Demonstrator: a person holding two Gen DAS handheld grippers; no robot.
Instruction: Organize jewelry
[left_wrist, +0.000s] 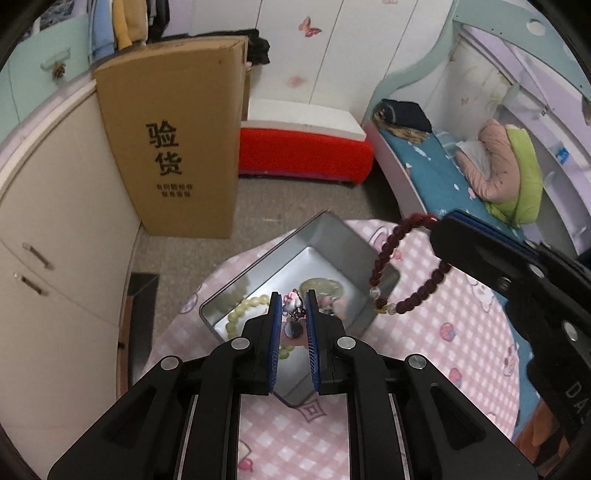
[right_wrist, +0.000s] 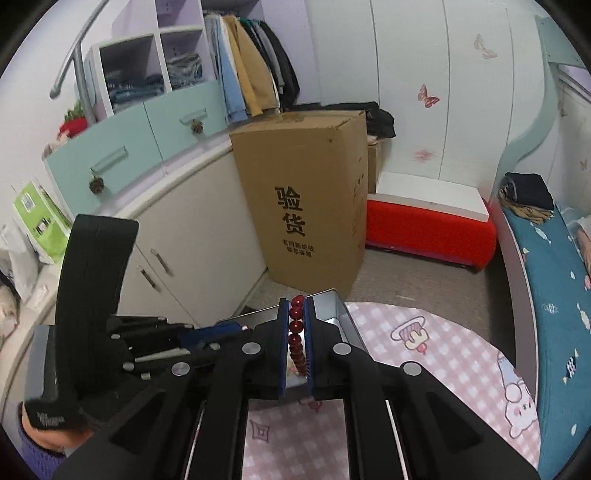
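Note:
An open silver tin box (left_wrist: 343, 243) sits on the pink checked table (left_wrist: 461, 332). Inside lies a pale green bead bracelet (left_wrist: 243, 310). My left gripper (left_wrist: 293, 301) is over the tin, shut on a small pink and white charm (left_wrist: 291, 304). My right gripper (right_wrist: 296, 306) is shut on a dark red bead bracelet (right_wrist: 295, 332). In the left wrist view that bracelet (left_wrist: 384, 258) hangs from the right gripper (left_wrist: 443, 225) above the tin's right rim. The tin's corner (right_wrist: 334, 306) shows in the right wrist view.
A tall cardboard box (left_wrist: 173, 140) stands on the floor beyond the table. Cream cabinets (left_wrist: 55, 240) run along the left. A red bench (left_wrist: 303, 155) and a bed with blue bedding (left_wrist: 436, 173) are at the back right. The left gripper's body (right_wrist: 96, 295) shows at the left.

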